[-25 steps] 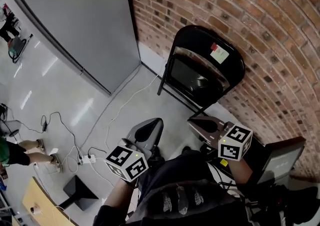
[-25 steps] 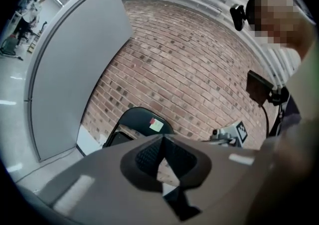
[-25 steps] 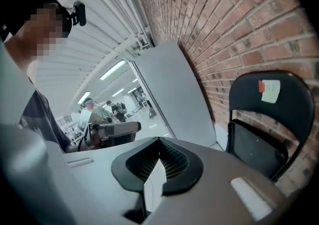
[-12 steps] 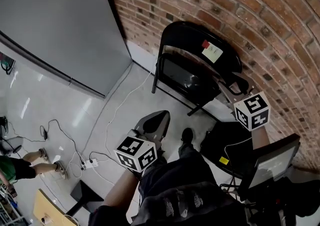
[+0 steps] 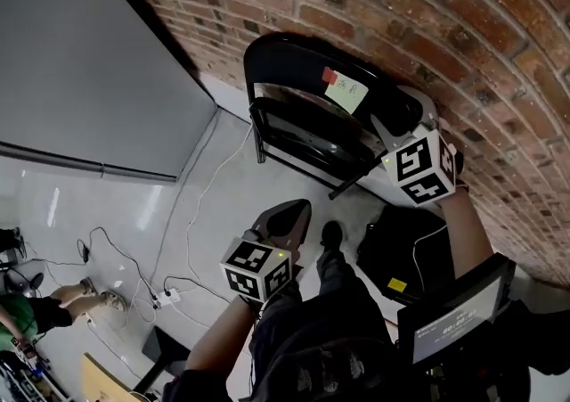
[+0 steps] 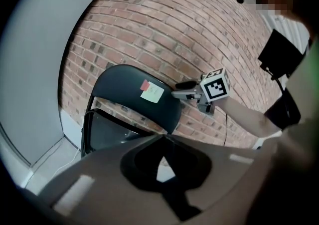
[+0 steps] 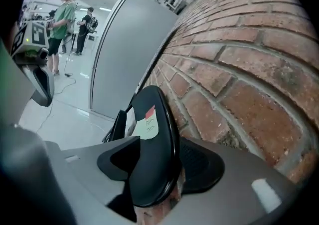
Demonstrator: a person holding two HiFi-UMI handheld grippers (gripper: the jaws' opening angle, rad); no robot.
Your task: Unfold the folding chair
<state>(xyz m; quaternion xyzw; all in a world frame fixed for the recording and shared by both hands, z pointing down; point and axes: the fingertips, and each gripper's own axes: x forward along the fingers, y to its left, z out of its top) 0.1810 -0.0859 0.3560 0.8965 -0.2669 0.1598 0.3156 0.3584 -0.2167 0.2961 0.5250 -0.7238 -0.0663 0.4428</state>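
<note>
A black folding chair (image 5: 298,79) leans folded against the brick wall, with a yellow note (image 5: 345,94) on its backrest. My right gripper (image 5: 394,117) is at the backrest's upper right edge. Its jaws have just been opening. In the right gripper view the backrest rim (image 7: 155,134) stands between the spread jaws of the right gripper (image 7: 162,145), and I see no pad pressing on it. My left gripper (image 5: 296,209) hangs low in front of the chair, shut and empty. In the left gripper view, the left gripper (image 6: 163,137) points at the chair (image 6: 132,94) from a distance.
The brick wall (image 5: 463,35) runs behind the chair. A grey panel (image 5: 80,61) stands to the left. Cables and a power strip (image 5: 165,295) lie on the shiny floor. A black bag (image 5: 405,253) and a screen (image 5: 454,320) sit at the right. People (image 7: 62,14) stand far off.
My right gripper has risen from beside my legs to the chair's backrest edge, rolled over and opened. The left gripper has drifted forward and lower, still shut. The chair looks nearer.
</note>
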